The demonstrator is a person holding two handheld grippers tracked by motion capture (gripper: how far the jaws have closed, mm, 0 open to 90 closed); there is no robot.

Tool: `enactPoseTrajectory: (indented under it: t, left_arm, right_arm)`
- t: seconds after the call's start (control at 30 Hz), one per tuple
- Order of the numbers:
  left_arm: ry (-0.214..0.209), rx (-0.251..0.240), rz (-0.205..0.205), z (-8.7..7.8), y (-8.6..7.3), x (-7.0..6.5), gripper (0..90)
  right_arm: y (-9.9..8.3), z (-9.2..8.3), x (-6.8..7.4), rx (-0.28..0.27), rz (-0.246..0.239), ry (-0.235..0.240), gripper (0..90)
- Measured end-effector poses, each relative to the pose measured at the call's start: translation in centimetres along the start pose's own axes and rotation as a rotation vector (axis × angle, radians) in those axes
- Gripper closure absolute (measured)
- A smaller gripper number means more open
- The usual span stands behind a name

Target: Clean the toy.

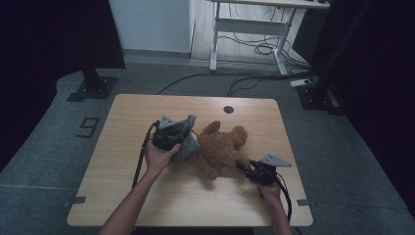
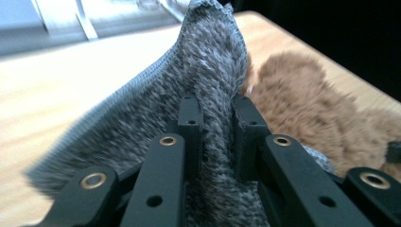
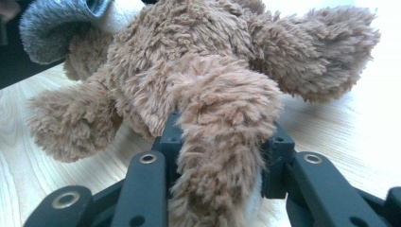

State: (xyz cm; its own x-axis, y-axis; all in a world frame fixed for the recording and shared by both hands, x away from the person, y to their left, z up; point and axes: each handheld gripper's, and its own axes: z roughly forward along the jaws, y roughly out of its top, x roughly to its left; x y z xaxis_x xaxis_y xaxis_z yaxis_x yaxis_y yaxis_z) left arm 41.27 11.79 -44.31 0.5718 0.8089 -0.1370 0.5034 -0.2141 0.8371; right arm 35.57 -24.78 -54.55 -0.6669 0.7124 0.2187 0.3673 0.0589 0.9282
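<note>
Mid-job: brown teddy bear (image 1: 222,148) lies mid-worktop (image 1: 127,196). Right claw (image 1: 244,167) clamps 1 plush leg (image 3: 222,156). Left claw (image 1: 182,133) grips grey knit garment (image 2: 189,94) at bear's left side; garment looks not yet on the bear.

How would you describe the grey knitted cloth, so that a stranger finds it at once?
On the light wooden table, look left of the brown plush teddy bear. The grey fuzzy knitted cloth, with a ribbed hem, is pinched in the left claw. It is the one grey soft thing there.
</note>
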Motion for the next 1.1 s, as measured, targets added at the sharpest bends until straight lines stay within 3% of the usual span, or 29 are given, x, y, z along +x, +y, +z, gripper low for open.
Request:
enactPoseTrajectory:
  t: [0.17, 0.23, 0.33, 0.43, 0.53, 0.67, 0.77, 0.83, 0.9, 1.1]
  left_arm:
    - [-0.017, 0.0, -0.012, 0.2, -1.7, 0.6, 75.8]
    - [-0.056, -0.002, -0.055, -0.2, -2.4, 0.9, 75.9]
    - [-0.081, -0.01, -0.068, -0.8, -3.4, 0.9, 76.0]
    - [-0.095, -0.027, -0.069, -1.3, -4.4, 0.6, 76.2]
    - [-0.101, -0.044, -0.073, -1.6, -5.2, 0.3, 76.3]
    - [-0.106, -0.047, -0.071, -2.0, -5.7, 0.1, 76.4]
    - [-0.114, -0.05, -0.076, -2.2, -6.1, 0.1, 76.4]
    - [-0.116, -0.051, -0.076, -2.3, -6.2, 0.2, 76.4]
    - [-0.118, -0.05, -0.075, -2.4, -6.4, 0.2, 76.3]
    - [-0.123, -0.063, -0.093, -2.8, -7.2, 0.2, 76.1]
  right_arm:
    - [0.0, 0.1, 0.1, 0.022, 0.005, 0.0, 58.9]
    - [0.0, 0.2, 0.1, 0.044, 0.01, -0.003, 52.5]
    - [0.3, 0.0, 0.5, 0.071, 0.004, -0.023, 42.5]
    - [1.2, -0.5, 1.2, 0.031, 0.023, -0.039, 32.9]
    - [2.3, -0.5, 2.0, 0.029, 0.034, -0.06, 26.2]
    - [3.5, 1.0, 3.1, 0.056, 0.019, -0.066, 20.1]
    - [3.7, 2.8, 3.9, 0.121, 0.014, -0.058, 14.8]
    - [3.4, 4.0, 4.3, 0.159, -0.006, -0.074, 13.9]
    - [3.0, 5.1, 4.5, 0.195, -0.009, -0.059, 14.0]
    - [2.3, 5.9, 4.3, 0.2, -0.036, -0.076, 32.8]
